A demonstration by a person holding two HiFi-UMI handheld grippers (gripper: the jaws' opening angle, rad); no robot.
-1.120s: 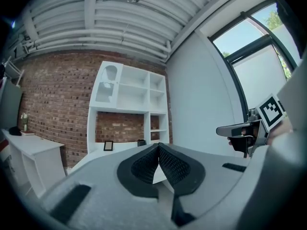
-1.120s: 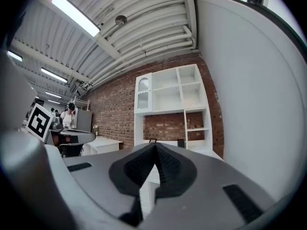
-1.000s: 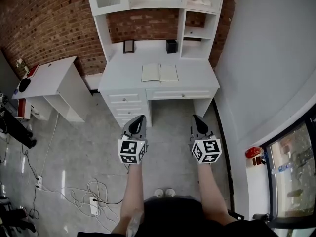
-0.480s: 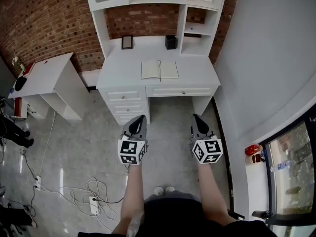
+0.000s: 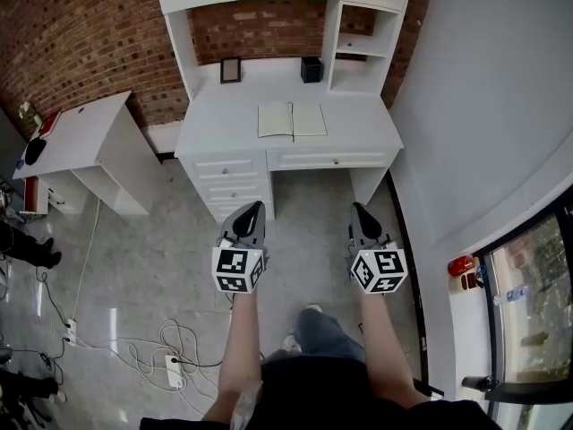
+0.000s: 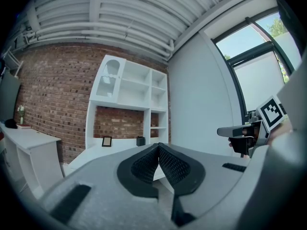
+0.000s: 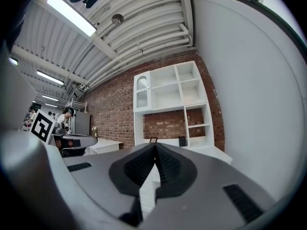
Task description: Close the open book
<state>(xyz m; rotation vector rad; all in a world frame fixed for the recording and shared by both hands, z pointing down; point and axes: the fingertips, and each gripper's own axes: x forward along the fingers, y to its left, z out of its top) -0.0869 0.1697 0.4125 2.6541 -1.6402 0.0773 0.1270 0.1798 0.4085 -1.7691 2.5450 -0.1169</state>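
An open book [image 5: 292, 120] with pale pages lies flat on the white desk [image 5: 224, 131], far ahead of both grippers. My left gripper [image 5: 254, 209] is held level over the floor, well short of the desk, its jaws shut with nothing between them. My right gripper [image 5: 357, 210] hangs beside it at the same distance, also shut and empty. In the left gripper view the pads [image 6: 158, 146] meet at the tips, and the right gripper [image 6: 240, 132] shows at the right edge. In the right gripper view the jaws [image 7: 155, 145] are closed, and the book is hidden.
On the desk's back edge stand a small picture frame [image 5: 230, 71] and a black holder [image 5: 312, 69], under a white shelf hutch [image 5: 358, 25]. A second white table [image 5: 81, 133] stands at the left. Cables and a power strip [image 5: 170, 365] lie on the floor.
The view has shifted slightly toward the desk. One of the person's feet has stepped forward. Both grippers keep the same pose and stay shut.
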